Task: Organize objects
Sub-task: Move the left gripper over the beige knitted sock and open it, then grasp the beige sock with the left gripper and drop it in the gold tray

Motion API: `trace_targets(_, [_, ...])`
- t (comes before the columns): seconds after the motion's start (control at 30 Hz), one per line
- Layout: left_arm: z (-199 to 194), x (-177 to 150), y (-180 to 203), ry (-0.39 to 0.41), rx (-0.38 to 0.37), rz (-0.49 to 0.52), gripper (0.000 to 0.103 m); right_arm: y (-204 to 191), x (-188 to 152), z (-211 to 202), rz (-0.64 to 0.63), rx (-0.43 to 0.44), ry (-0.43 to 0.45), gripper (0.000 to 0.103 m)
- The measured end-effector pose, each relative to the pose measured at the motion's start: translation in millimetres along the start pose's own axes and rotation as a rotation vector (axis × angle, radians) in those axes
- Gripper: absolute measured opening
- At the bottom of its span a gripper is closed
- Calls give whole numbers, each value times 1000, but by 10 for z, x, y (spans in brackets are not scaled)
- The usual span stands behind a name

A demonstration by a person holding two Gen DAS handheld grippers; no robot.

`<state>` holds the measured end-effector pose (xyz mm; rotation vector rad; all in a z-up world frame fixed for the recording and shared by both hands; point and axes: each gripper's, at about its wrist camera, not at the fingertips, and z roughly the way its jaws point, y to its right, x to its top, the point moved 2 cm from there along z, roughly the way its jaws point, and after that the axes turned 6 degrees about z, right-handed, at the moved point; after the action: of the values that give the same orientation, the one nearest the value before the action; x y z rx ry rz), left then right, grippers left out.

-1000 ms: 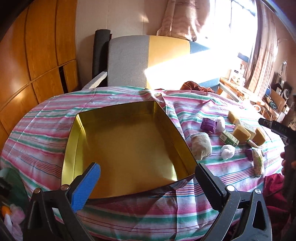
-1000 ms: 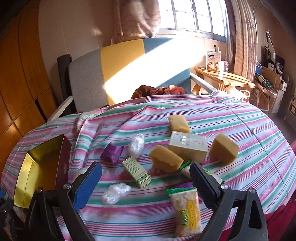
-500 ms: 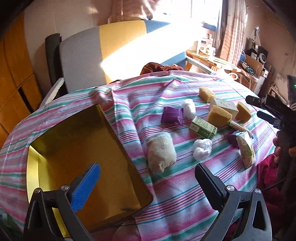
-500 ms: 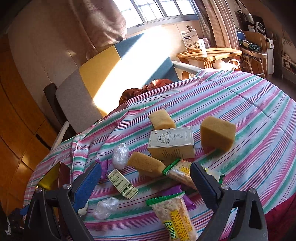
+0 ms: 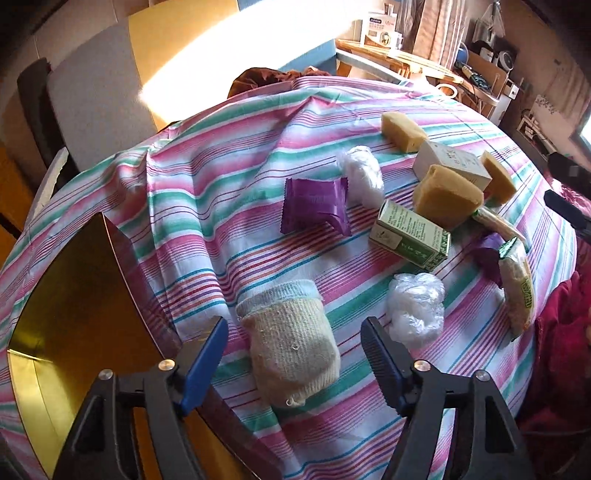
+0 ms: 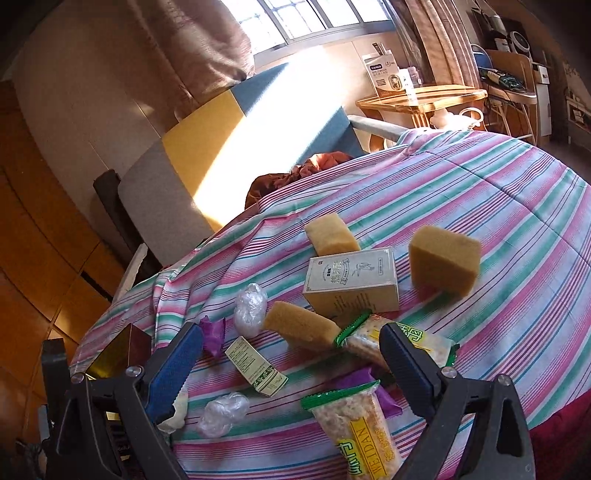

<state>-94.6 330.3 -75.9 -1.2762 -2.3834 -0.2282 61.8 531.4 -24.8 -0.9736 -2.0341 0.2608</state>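
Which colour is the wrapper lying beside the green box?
Purple wrapper, left of the green box; clearest in the left wrist view.

- Left wrist view: looks steeply down from close above the bench (image 5: 258, 177), near a rolled sock (image 5: 291, 343).
- Right wrist view: looks down less steeply, from the bench's near edge toward the window (image 6: 314, 18).
- Shared: green box (image 5: 410, 236) (image 6: 256, 367), sponges, sofa.

Setting: a lived-in domestic room, most likely a living or bed-sitting room. Indicators: a table under a pink-and-green striped cloth (image 6: 461, 192), an upholstered chair in grey, yellow and blue panels (image 6: 207, 147), a curtained window (image 6: 314, 18), and wood-panelled cabinet doors (image 6: 33, 229). A cluttered wooden side table (image 6: 421, 98) and shelving with small household items (image 5: 491, 66) stand along the wall.
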Motion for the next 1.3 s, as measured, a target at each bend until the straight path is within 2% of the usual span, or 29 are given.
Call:
trace_targets(0.17, [165, -5, 72, -52, 23, 54, 73, 2, 12, 6, 4, 15, -3, 98])
trace_targets(0.23, [228, -36, 116, -71, 25, 66, 62, 4, 15, 11, 5, 16, -5, 98])
trace_targets(0.27, [238, -46, 126, -68, 45, 71, 53, 6, 18, 14, 5, 16, -7, 98])
trace_targets(0.37, [171, -62, 111, -30, 41, 33, 50, 8, 20, 23, 2, 10, -8, 98])
trace_targets(0.5, [-75, -117, 175, 58, 43, 8, 50, 45, 37, 5, 14, 3, 1, 98])
trace_targets(0.57, [-177, -191, 208, 80, 7, -21, 50, 79, 52, -7, 25, -5, 8, 98])
trace_targets(0.67, [-253, -366, 372, 89, -39, -25, 50, 160, 74, -15, 62, -15, 9, 98])
trace_targets(0.8, [-191, -573, 592, 80, -51, -12, 50, 272, 86, 12, 117, -24, -8, 98])
trace_targets(1.03, [-94, -620, 656, 103, -24, -27, 51, 305, 61, 68, 125, -52, -38, 97])
trace_targets(1.2, [-66, -631, 686, 109, -6, -17, 51, 286, 13, 71, 115, -78, -102, 83])
trace_targets(1.3, [-78, -650, 690, 125, 0, -13, 51, 203, -55, 13, 39, -123, -153, 82])
